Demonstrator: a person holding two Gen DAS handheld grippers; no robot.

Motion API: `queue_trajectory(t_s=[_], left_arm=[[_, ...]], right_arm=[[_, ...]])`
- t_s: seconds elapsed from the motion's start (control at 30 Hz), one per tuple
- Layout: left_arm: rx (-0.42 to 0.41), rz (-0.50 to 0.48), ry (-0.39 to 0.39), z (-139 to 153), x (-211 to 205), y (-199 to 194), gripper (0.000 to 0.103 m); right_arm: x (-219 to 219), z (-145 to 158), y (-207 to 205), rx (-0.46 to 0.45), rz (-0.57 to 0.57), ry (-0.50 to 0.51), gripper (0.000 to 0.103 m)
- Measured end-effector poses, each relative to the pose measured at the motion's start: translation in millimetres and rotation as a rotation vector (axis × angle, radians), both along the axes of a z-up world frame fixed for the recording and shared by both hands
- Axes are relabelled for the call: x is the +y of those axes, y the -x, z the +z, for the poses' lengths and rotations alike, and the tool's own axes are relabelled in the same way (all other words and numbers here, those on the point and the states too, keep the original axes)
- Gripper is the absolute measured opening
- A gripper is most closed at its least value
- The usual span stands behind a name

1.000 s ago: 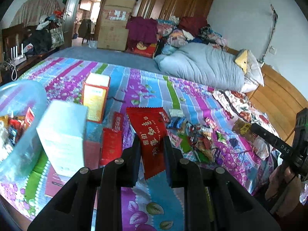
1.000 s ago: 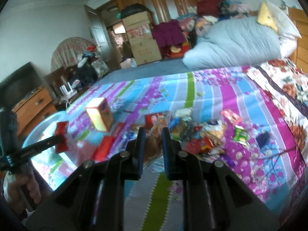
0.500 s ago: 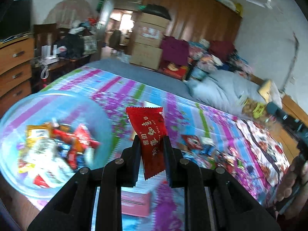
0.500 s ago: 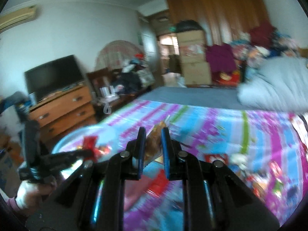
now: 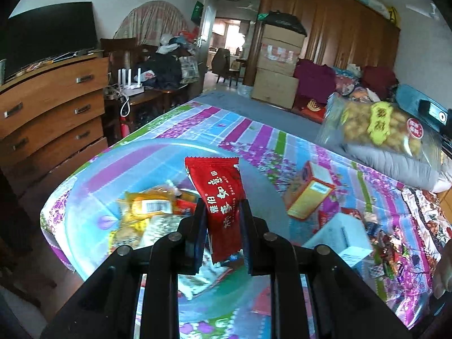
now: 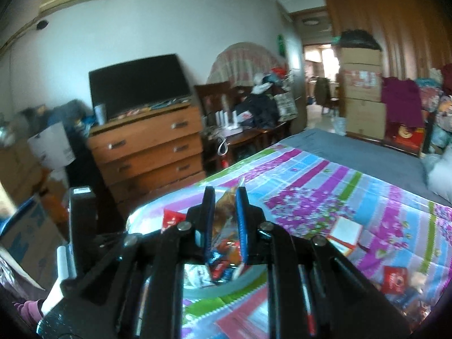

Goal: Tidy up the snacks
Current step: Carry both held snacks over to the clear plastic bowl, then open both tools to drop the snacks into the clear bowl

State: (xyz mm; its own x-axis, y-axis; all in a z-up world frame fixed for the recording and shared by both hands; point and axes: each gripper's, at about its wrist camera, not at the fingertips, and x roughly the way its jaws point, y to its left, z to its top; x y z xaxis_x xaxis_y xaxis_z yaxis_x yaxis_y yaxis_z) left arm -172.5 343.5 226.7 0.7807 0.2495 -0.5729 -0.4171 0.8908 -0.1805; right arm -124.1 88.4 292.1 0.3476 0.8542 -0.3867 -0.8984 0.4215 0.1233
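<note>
My left gripper (image 5: 223, 212) is shut on a red snack packet (image 5: 219, 195) with white Chinese lettering, held upright over a clear plastic bowl (image 5: 93, 197) that holds several wrapped snacks. My right gripper (image 6: 224, 197) is shut on a clear bag of golden-brown snacks (image 6: 224, 212), also above that bowl (image 6: 226, 285). The same bag (image 5: 378, 130), with a yellow label, hangs at the upper right of the left wrist view. The left gripper (image 6: 175, 221) and its red packet show at the lower left of the right wrist view.
The bowl sits near a corner of a bed with a striped floral cover (image 5: 254, 138). An orange box (image 5: 309, 195), a white box (image 5: 341, 237) and several loose snacks (image 5: 387, 251) lie on it. A wooden dresser (image 6: 149, 147) with a TV stands beyond the bed's edge.
Both grippers have swung left from the loose snack pile to above the bowl, each still gripping its packet. The dresser and TV have come into view.
</note>
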Motion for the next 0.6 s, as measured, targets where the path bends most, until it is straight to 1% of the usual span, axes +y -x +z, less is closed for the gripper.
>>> queue_trajectory(t_s=[0.13,0.23,0.37,0.4,0.43,0.5,0.57,0.6], left_arm=[[0.018,0.016,0.010,-9.1,16.5,3.1,0.021],[0.045,0.025,0.006,-20.2,25.3,-0.7,0.021],[0.123,0.018,0.059,-47.8,39.7,-13.6,0.022],[0.142,0.018,0.064,-52.8,41.3,-15.9,0.022],[0.144,0.026,0.060,-55.0,41.6,-15.5,0.022],[0.148,0.053,0.048,-58.3,44.8,-12.9,0.028],[0.163,0.067,0.050,-62.5,47.5,-12.4,0.054],[0.165,0.076,0.046,-63.0,50.1,-11.8,0.058]], right_arm=[[24.9,-6.5,4.4,0.009,0.029,0.035,0.007],[41.4,-11.5,6.7,-0.009,0.030,0.065,0.007],[57.8,-24.7,2.2,0.038,0.026,0.093,0.007],[57.5,-27.6,2.4,0.045,0.027,0.097,0.007],[56.6,-29.6,3.5,0.044,0.030,0.101,0.007],[56.8,-31.1,6.1,0.042,0.032,0.107,0.007],[54.6,-32.8,3.2,0.060,0.026,0.099,0.008],[54.5,-32.5,2.0,0.074,0.026,0.095,0.008]])
